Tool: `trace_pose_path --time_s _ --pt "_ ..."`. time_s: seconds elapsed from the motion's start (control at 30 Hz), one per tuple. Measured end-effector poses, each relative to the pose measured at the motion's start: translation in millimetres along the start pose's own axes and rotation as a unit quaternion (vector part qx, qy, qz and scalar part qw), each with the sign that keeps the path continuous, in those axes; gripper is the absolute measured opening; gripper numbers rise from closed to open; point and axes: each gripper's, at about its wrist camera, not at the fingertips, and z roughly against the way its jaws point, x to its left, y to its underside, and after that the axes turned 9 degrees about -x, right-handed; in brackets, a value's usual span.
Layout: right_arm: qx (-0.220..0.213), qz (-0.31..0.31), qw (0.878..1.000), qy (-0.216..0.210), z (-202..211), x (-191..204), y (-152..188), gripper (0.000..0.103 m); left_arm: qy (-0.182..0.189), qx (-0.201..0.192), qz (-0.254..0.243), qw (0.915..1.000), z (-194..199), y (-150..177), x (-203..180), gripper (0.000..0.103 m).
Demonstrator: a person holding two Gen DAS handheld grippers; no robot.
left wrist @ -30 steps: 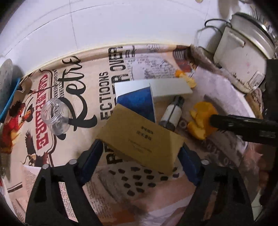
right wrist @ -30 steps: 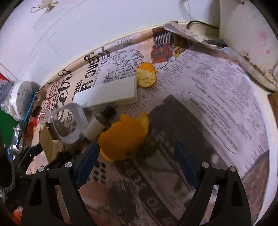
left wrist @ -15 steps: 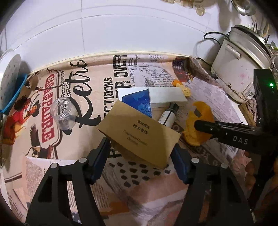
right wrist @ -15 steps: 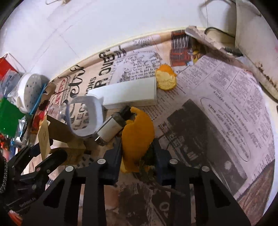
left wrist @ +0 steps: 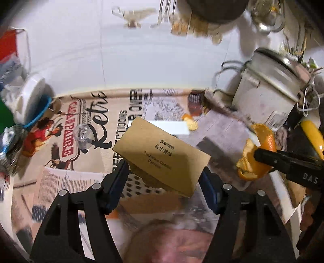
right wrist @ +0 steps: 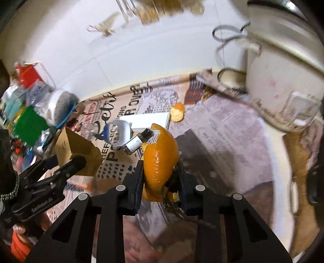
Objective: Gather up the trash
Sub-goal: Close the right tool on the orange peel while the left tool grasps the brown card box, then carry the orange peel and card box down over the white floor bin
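While the left gripper (left wrist: 164, 174) clamps the brown cardboard box (left wrist: 162, 157) above the newspaper-covered counter (left wrist: 66, 182), the right gripper (right wrist: 160, 172) is closed on the large orange peel (right wrist: 160, 159). Beyond the box lie a white carton (right wrist: 144, 119), a small bottle (right wrist: 137, 141) and a small peel piece (right wrist: 177, 113). Left of it lies a clear jar (left wrist: 83, 135).

Motion smeared the hanging utensils (left wrist: 166, 12) on the wall in both views, so their kinds could not be told. The cooker (right wrist: 283, 81) ran off the right wrist picture's right edge. The carton (left wrist: 162, 155) hid most of the white box (left wrist: 172, 127) behind it. The peel (right wrist: 160, 159) covered the inner faces of the right tongs (right wrist: 160, 172). The clutter (right wrist: 26, 105) at far left was too blurred to identify.
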Motion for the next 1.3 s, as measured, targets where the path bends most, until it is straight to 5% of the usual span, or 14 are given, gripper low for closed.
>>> trace_pose_path --time_s 0.33,0.7,1.3 --pt "-0.062 0.069 0.995 -0.041 99 5 5 0.027 -0.049 -0.057 0.025 0.9969 100 12 -54 0.067" --pt "-0.102 0.077 0.989 -0.074 161 42 38 0.027 -0.057 -0.099 0.011 0.9933 183 26 -55 0.067" --pt "-0.082 0.04 0.995 -0.046 223 142 180 0.028 -0.036 -0.065 -0.022 0.997 327 159 10 0.068"
